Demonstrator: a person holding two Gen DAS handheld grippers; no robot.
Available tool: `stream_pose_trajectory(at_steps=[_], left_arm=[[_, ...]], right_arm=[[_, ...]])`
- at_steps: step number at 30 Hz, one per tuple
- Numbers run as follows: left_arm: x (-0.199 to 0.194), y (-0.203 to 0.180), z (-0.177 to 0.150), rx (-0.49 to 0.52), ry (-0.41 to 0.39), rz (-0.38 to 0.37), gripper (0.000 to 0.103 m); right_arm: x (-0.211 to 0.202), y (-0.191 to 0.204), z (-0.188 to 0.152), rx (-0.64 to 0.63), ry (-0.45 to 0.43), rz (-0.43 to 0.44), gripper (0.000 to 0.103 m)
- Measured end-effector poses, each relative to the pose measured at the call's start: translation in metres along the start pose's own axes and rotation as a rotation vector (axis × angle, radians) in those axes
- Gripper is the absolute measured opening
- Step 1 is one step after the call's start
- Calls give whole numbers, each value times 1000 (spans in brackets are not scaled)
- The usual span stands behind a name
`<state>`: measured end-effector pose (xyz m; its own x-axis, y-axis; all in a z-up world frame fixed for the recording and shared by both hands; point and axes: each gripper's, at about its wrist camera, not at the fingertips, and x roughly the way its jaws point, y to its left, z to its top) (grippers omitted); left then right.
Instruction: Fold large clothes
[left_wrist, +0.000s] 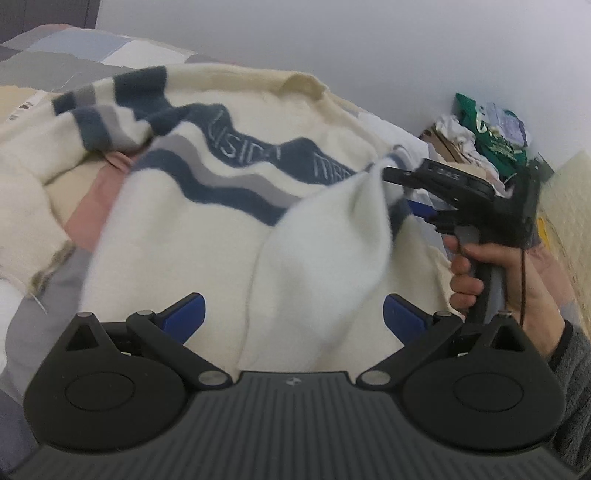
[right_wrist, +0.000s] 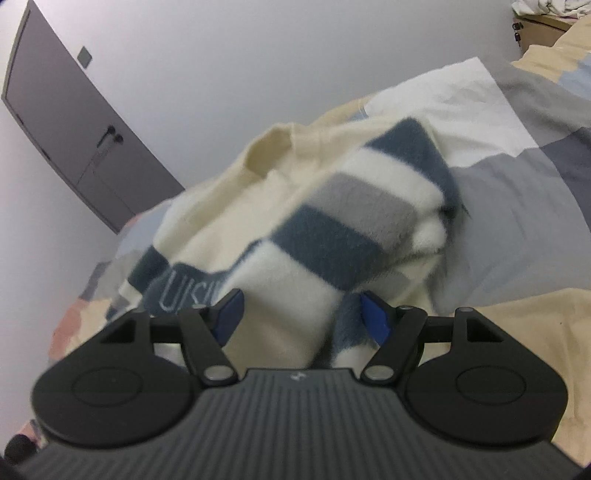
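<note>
A cream sweater (left_wrist: 221, 206) with wavy blue and grey bands and pale lettering lies spread on the bed, collar (left_wrist: 303, 85) at the far side. My left gripper (left_wrist: 294, 315) is open wide just above its lower body; cloth lies between the pads without being pressed. One striped sleeve (right_wrist: 332, 229) runs between the pads of my right gripper (right_wrist: 302, 319), which are shut on the thick fabric, the cuff sticking out ahead. The left wrist view shows that sleeve (left_wrist: 332, 236) lifted into a peak at the right gripper (left_wrist: 402, 184). The other sleeve (left_wrist: 96, 122) lies crumpled at far left.
The bed has a patchwork cover (right_wrist: 517, 206) in grey, cream and pink. A white wall runs behind it, with a grey door (right_wrist: 74, 140) at one end. Boxes, bags and loose clothes (left_wrist: 487, 133) are piled beside the bed. A hand (left_wrist: 480, 273) holds the right gripper's handle.
</note>
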<state>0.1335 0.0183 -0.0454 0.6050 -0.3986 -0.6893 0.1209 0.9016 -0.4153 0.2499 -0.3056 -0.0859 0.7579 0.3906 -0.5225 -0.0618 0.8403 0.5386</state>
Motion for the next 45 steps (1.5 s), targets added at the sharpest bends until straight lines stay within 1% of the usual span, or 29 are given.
stream_pose_trajectory(at_steps=[2, 5, 8, 10, 12, 15, 18, 21, 27, 30, 32, 35, 37, 39, 40, 42, 43, 45], left_arm=[[-4, 4, 3, -12, -9, -15, 103], [-13, 5, 2, -3, -46, -19, 103], [-15, 12, 1, -33, -33, -31, 103], [-17, 16, 2, -48, -31, -49, 103], [-22, 17, 1, -45, -52, -69, 103], [-26, 23, 2, -68, -65, -81, 103], [-31, 32, 4, -101, -81, -108, 103], [-33, 40, 3, -131, -74, -129, 103], [-27, 44, 0, -140, -48, -152, 103], [-24, 48, 1, -148, -43, -177, 103], [-22, 51, 1, -152, -46, -164, 103], [-17, 54, 4, -151, -47, -127, 103], [-16, 56, 6, -166, -44, -126, 103], [-17, 56, 6, -183, -46, -132, 103], [-20, 55, 6, -188, -54, -140, 103], [-25, 49, 6, -165, -73, -159, 103], [-27, 47, 5, -152, -84, -165, 103], [-26, 45, 3, -149, -77, -162, 103]], right_arm=[[-7, 1, 0, 7, -13, 6, 72], [-19, 1, 3, 7, -45, -2, 71], [-22, 5, 9, 0, -82, -40, 72], [-16, 3, 12, 15, -65, -63, 72], [-7, -1, 13, 26, -47, -109, 72], [5, -5, 16, 33, -37, -147, 72], [17, -5, 20, 46, -27, -142, 72], [30, -2, 25, 32, -12, -127, 72], [63, 4, 31, 3, 7, -101, 72], [83, 4, 32, -11, 12, -93, 72], [95, 8, 32, -39, 11, -98, 72], [109, 16, 27, -124, 11, -123, 72], [111, 20, 24, -150, 9, -137, 72], [107, 20, 23, -156, 9, -133, 72], [103, 18, 24, -148, 9, -125, 72], [95, 14, 26, -111, 4, -104, 71], [90, 11, 27, -89, -2, -96, 69], [79, 7, 29, -54, -28, -87, 69]])
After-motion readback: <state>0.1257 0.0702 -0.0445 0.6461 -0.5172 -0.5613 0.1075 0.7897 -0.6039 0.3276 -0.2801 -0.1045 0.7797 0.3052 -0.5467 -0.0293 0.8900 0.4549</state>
